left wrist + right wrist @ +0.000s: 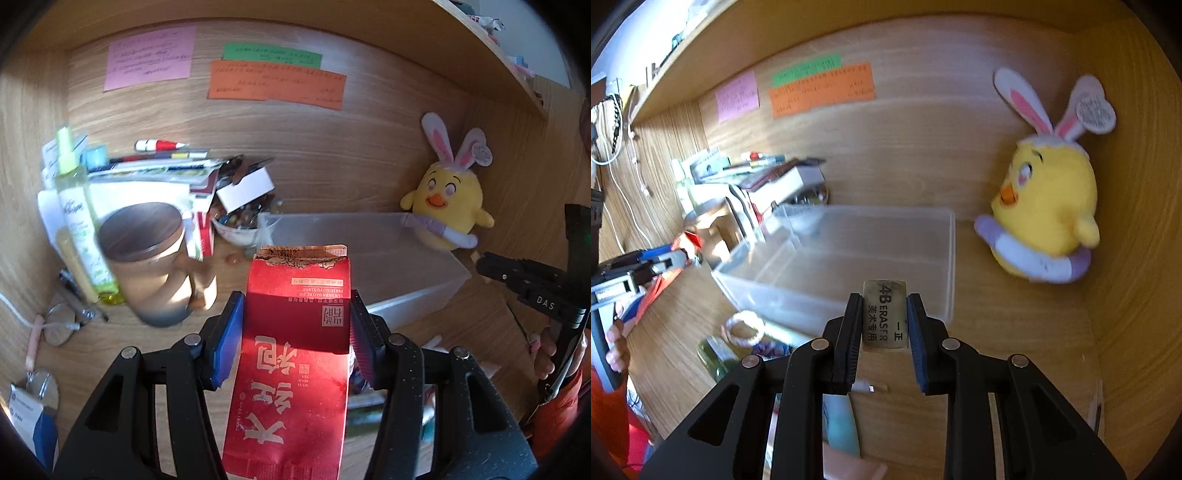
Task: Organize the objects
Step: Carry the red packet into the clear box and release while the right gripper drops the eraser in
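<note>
Both grippers are loaded: the left gripper (295, 332) pinches a red tea packet (295, 354) across its width, and the right gripper (884, 328) is clamped on an eraser (885, 315) by its long sides, both held above the desk just short of the clear plastic bin (923, 236). Probably light and crushable, the glossy packet has white lettering and a torn top. The eraser looks firm, grubby and marked 4B.

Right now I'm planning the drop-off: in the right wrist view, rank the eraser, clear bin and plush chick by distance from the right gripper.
1. Eraser: between the right gripper pads.
2. Clear bin: just ahead.
3. Plush chick: beyond, right corner.
</note>
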Tool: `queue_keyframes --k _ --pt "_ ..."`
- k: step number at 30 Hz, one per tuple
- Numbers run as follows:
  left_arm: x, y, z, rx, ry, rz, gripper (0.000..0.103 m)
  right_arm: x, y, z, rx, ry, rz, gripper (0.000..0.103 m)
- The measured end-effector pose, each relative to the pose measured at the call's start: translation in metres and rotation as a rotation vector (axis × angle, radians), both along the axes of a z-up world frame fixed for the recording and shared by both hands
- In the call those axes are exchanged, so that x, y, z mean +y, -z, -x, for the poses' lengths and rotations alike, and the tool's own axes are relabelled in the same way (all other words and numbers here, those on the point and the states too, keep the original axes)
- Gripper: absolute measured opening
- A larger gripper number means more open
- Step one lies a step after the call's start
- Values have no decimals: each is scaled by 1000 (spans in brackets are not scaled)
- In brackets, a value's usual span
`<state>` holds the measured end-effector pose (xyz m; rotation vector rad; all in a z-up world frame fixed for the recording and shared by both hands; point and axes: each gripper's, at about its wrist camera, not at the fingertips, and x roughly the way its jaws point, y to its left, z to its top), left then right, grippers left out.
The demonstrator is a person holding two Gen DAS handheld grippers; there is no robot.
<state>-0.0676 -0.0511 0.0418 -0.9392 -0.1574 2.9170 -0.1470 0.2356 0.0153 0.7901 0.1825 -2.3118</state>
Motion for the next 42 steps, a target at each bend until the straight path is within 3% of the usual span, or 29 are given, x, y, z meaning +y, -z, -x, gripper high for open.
queue_keyframes --k 11,19,30,42 --pt "20 -16 46 18 13 22 54 -33 -26 25 52 -15 5 22" --pt "30 -11 90 -40 30 19 54 -58 -26 43 55 -22 -29 22" --pt "49 24 131 -149 56 90 54 -82 18 77 -51 -42 -120 22" --pt "64 45 150 -221 107 139 53 -97 53 93 -129 -51 -223 22"
